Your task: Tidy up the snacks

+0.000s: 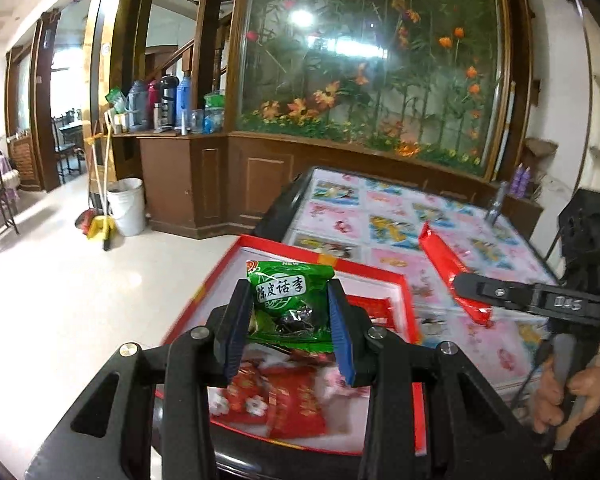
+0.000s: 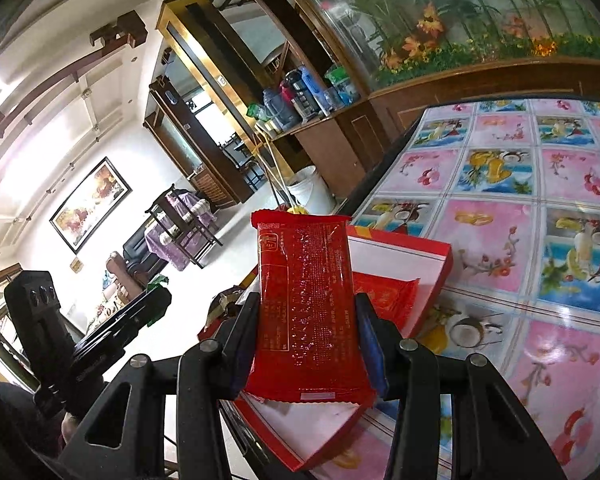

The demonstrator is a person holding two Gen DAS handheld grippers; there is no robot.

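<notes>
Green packet [image 1: 290, 300] sits clamped between the jaws of the left gripper [image 1: 288, 322], held above the red box [image 1: 404, 280] at the table's [image 2: 500, 240] near-left corner, where red packets [image 1: 296, 400] already lie. Right gripper [image 2: 304, 344] is closed on a red packet [image 2: 306, 304] raised over the box's right side. Both seem mid-carry; next, I judge, each lowers into the box and opens.

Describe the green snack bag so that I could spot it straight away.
Find the table with the pink and blue fruit-picture cloth; at its near corner lies a shallow red box. Above it, the left gripper holds the green snack bag, the only green packet among red ones.
</notes>
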